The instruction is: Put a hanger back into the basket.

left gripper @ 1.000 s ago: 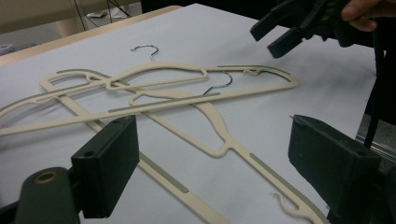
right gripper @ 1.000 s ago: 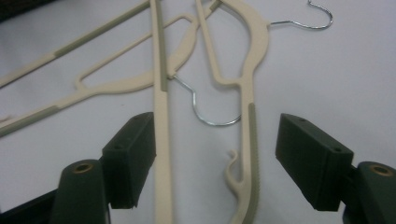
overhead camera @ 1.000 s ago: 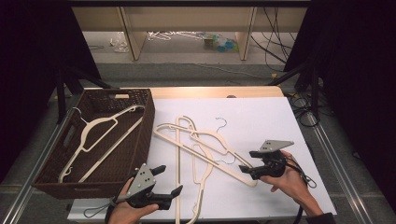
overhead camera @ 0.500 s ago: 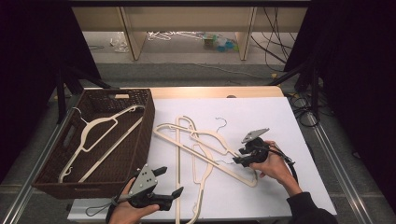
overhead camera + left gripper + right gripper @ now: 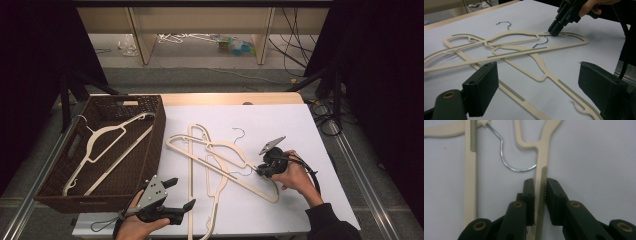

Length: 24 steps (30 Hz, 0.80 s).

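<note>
White sheeting covers our table (image 5: 300, 125), where cream plastic hangers with wire hooks lie crossed beside a dark wicker basket (image 5: 150, 145) (one more hanger rests inside it). Our right gripper (image 5: 539, 185) has just moved in and closed its jaws, which now pinch the ribbed shoulder arm of the nearest cream hanger (image 5: 235, 172), still flat on the sheet. With that grip made, we judge the lift toward the basket can begin, while our left gripper (image 5: 536, 82) waits wide open and empty.
</note>
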Tool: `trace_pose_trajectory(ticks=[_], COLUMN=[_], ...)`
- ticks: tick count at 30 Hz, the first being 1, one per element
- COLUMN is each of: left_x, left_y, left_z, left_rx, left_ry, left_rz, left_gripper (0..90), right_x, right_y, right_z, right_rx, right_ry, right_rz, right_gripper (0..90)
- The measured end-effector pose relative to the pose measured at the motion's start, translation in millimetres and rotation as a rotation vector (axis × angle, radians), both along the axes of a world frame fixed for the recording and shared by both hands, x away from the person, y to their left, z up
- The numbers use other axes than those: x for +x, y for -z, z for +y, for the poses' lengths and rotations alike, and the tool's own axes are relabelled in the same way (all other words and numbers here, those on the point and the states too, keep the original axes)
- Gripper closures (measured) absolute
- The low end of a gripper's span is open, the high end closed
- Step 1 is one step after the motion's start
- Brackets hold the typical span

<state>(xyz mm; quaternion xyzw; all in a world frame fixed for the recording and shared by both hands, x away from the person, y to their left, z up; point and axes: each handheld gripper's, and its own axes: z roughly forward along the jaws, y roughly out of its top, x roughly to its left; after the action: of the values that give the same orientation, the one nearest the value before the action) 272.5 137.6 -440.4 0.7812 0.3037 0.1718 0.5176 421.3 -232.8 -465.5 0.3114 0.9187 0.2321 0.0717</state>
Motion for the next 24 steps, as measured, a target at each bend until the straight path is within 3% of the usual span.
trace_pose_trajectory(ticks=[5,8,10,15,19,21,24], left_x=[0.1,0.7,0.3,1.5,4.1,6.5,9.4], left_y=[0.0,1.1,1.3,2.1,3.5,3.7,6.2], left_z=[0.0,-1.0,-2.2,-3.6,-5.9,-10.0,-15.5], left_rx=[0.002,-0.001,0.005,0.013,0.023,0.034,0.053], left_ry=[0.002,-0.001,0.001,0.011,0.026,0.025,0.032], left_rz=[-0.003,0.007,0.009,0.010,0.022,0.007,0.009], left_gripper=[16.6,16.6,16.6,16.7,16.7,16.8,17.0], right_x=[-9.3,-9.7,-7.4,-2.7,1.1,2.7,2.6], right_y=[-5.2,-5.3,-4.2,-3.6,-4.1,-4.3,-4.1], right_z=[-8.0,-9.5,-7.4,-0.8,-2.0,-1.8,-2.3], right_rx=[-0.075,-0.072,-0.061,-0.084,-0.078,-0.083,-0.083], right_ry=[-0.005,0.003,0.019,0.004,0.006,-0.002,-0.010], right_rz=[0.028,0.034,0.024,0.027,0.062,0.075,0.067], right_gripper=[78.8,78.3,73.2,71.4,71.4,72.4,75.4])
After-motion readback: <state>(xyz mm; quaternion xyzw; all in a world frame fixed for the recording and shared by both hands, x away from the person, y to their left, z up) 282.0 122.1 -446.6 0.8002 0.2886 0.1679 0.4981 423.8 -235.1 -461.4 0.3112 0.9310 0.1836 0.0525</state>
